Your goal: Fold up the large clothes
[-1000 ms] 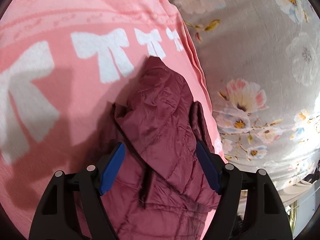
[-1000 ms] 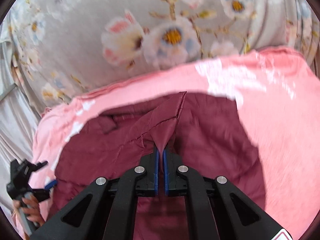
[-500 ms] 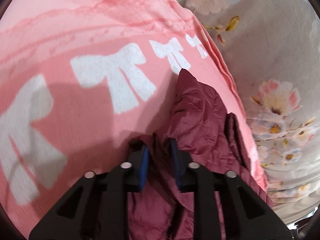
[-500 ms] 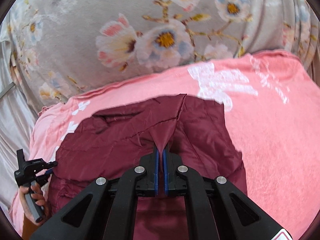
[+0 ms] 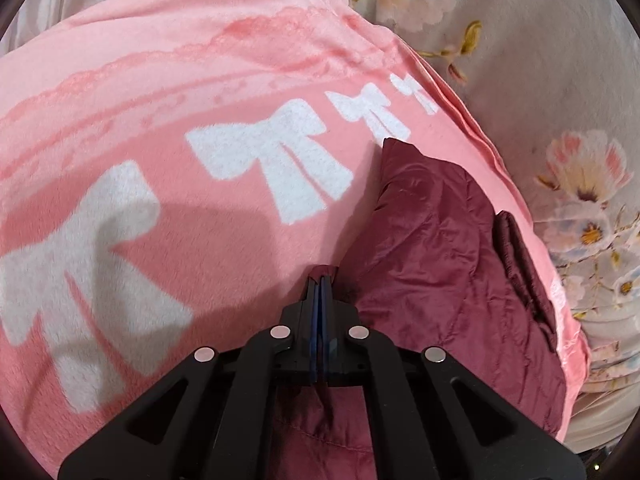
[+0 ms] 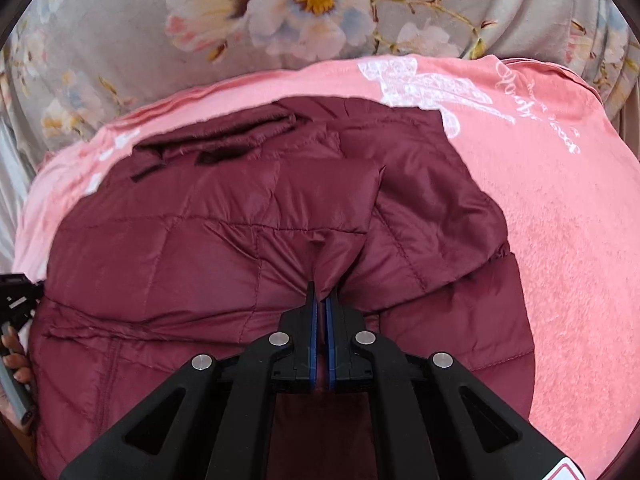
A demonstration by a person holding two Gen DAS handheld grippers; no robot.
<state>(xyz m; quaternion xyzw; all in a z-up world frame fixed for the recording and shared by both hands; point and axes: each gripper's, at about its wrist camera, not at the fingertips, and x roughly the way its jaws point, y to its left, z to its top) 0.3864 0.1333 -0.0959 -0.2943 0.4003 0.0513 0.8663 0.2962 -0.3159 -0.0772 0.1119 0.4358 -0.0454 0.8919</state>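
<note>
Maroon quilted nylon, slick and puffy: that is the jacket (image 6: 248,240) I am folding, and it lies spread on the pink blanket (image 6: 560,240) with the white bows, a folded-over panel already lying across its middle. My right tongs (image 6: 321,300) are pinched tight on a pleat of that top layer, low over the garment, which I judge is how I keep the flap under control as it settles. My left tongs (image 5: 321,286) have just been closing and now sit together on a small nub of the jacket's edge, beside the blanket; I read this as taking the other side so both hands can carry one straight fold line. In the right wrist view the left tool and the hand (image 6: 14,354) holding it peek in at the jacket's far left edge. A dark elastic cuff (image 5: 520,264) lies along the side near the blanket's border.

The blanket is plush, so the slippery shell may slide on it. Beneath and beyond it is a grey bedspread (image 6: 120,60) printed with pale flowers.
</note>
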